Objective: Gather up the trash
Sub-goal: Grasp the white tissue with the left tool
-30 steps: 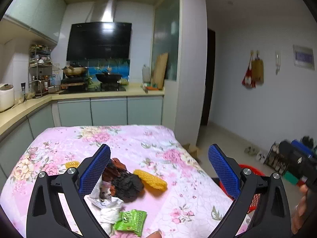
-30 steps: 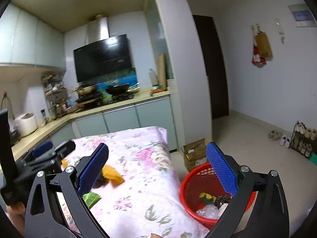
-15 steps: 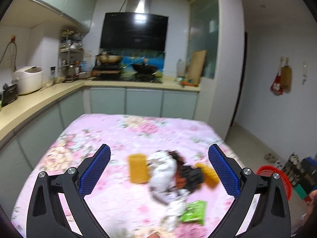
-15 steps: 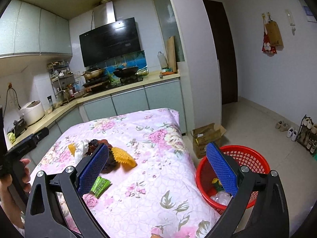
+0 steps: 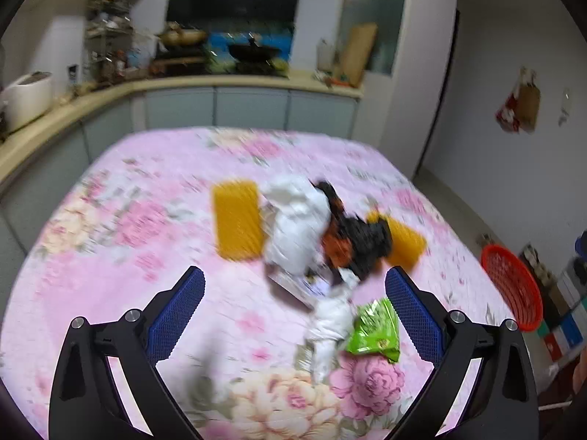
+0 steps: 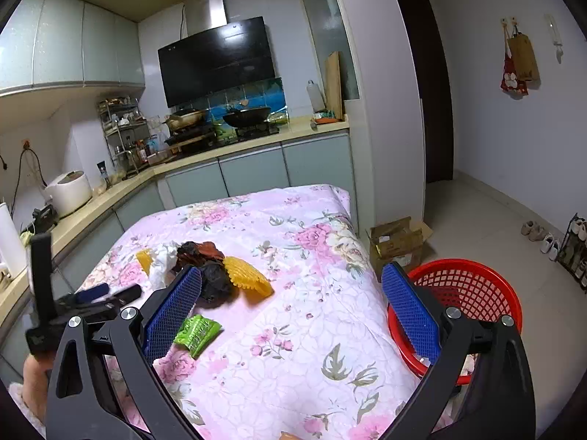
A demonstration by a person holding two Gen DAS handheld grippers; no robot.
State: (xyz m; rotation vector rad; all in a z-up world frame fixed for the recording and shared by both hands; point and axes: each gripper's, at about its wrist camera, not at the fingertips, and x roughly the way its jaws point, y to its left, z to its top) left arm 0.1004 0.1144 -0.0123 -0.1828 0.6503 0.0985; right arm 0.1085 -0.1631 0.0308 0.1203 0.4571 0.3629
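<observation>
A table draped in a pink floral cloth (image 6: 293, 348) fills a small kitchen, its far edge close to grey-green base cabinets (image 6: 253, 172). On the floor beside the table's right-hand edge stands a round red mesh basket (image 6: 477, 286), with an open cardboard box (image 6: 398, 240) just behind it. Near the middle of the cloth lies a heap of trash: crumpled white paper (image 5: 297, 231) touching a dark brown-and-black wad (image 6: 207, 271), flanked by two ridged yellow pieces (image 5: 238, 225) (image 6: 249, 278), with a green snack wrapper (image 6: 196, 332) lying on the near side of the heap. The left gripper (image 5: 293, 317) hovers above the cloth on the near side of the pile, its blue-padded fingers spread wide and holding nothing. The right gripper (image 6: 290, 317) is likewise spread wide and empty, one pad over the heap, the other over the basket rim.
</observation>
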